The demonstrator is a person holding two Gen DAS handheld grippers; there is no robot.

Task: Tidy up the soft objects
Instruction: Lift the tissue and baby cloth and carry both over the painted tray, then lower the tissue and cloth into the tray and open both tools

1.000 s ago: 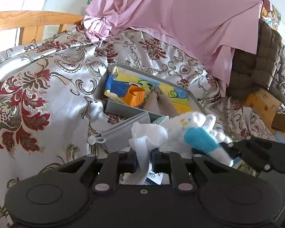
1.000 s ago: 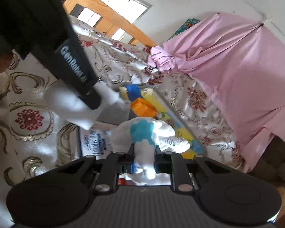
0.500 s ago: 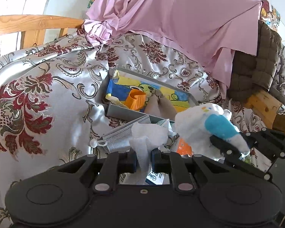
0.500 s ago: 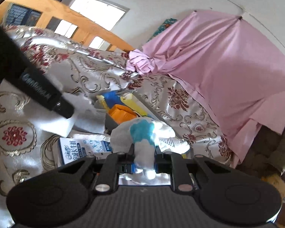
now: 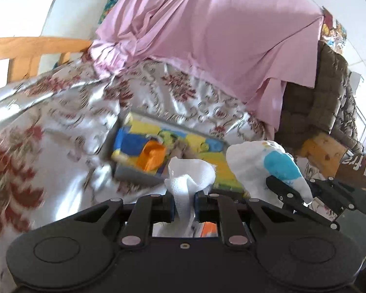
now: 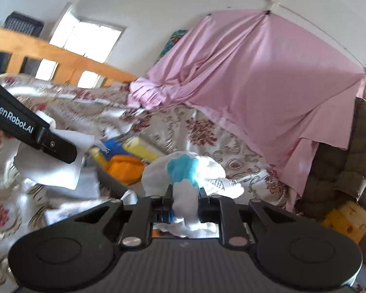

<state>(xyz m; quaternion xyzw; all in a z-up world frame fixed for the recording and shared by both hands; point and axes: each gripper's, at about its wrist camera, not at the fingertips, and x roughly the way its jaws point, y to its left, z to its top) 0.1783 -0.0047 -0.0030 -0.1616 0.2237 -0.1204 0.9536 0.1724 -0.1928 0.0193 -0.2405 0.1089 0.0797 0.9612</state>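
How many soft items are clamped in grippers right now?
2. The white gauze cloth is pinched in the left gripper; the white sock with the blue patch is pinched in the right gripper. Both are lifted above the gray tray.

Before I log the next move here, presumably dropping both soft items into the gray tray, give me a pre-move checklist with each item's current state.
1. Left gripper pinching the white gauze cloth: ok, cloth sits between closed fingers.
2. Right gripper holding the white and blue sock: ok, clamped and lifted off the bedspread.
3. Gray tray in view ahead: ok, though blurred by motion.
4. Free room in the tray: cannot tell; an orange item and a colourful sheet already lie in it.
5. Grippers apart from each other: ok, a gap shows in both views.
6. Cloth hanging free of the tray rim: cannot tell.
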